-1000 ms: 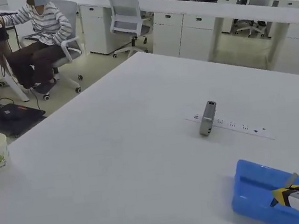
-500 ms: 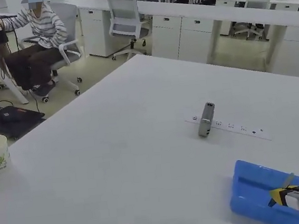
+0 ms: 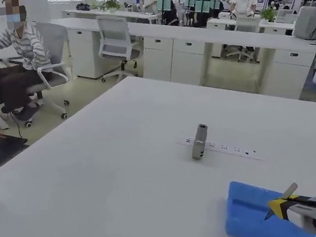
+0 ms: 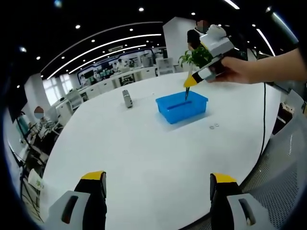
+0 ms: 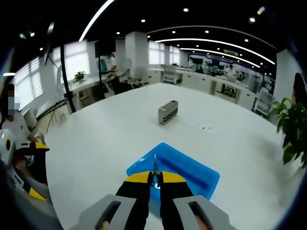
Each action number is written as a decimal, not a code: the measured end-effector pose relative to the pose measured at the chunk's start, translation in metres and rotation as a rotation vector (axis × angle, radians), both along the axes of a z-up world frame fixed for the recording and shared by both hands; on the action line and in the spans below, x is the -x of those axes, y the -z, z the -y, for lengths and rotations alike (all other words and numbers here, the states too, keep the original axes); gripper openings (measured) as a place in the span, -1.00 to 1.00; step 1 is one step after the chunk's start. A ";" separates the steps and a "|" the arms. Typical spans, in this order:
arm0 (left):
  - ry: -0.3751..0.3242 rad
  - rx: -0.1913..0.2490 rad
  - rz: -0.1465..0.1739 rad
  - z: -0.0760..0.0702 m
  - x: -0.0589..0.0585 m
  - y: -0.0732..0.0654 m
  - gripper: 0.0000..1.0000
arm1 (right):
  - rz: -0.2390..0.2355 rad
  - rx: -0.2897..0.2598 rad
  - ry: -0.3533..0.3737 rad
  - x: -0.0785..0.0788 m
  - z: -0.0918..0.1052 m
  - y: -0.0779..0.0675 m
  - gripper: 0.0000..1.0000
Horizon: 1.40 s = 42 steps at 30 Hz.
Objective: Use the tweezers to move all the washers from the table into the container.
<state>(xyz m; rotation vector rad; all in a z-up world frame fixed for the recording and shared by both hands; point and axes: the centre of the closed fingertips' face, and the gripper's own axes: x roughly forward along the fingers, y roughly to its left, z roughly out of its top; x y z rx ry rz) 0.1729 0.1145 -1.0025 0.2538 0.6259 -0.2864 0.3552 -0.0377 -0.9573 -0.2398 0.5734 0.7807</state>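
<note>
Holding the tweezers (image 5: 154, 167) clamped in my right gripper (image 5: 154, 179), tips over the blue container (image 5: 194, 171), I judge the washers (image 4: 214, 126), on the counter (image 4: 144, 143) just outside the wall on that gripper's side, closer to it than to my wide-open, empty left gripper (image 4: 158, 178).

open table (image 3: 124, 172) beside container (image 3: 248, 208), grey block (image 3: 199, 141) standing beyond

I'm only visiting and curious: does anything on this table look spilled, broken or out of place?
Nothing looks spilled or broken. Two washers lie loose on the table beside the container, outside it. The right gripper holds tweezers over the container.
</note>
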 end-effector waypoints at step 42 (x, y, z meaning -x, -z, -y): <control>-0.013 -0.023 0.036 -0.002 -0.002 -0.004 0.83 | -0.136 0.091 0.014 0.066 0.041 0.069 -0.94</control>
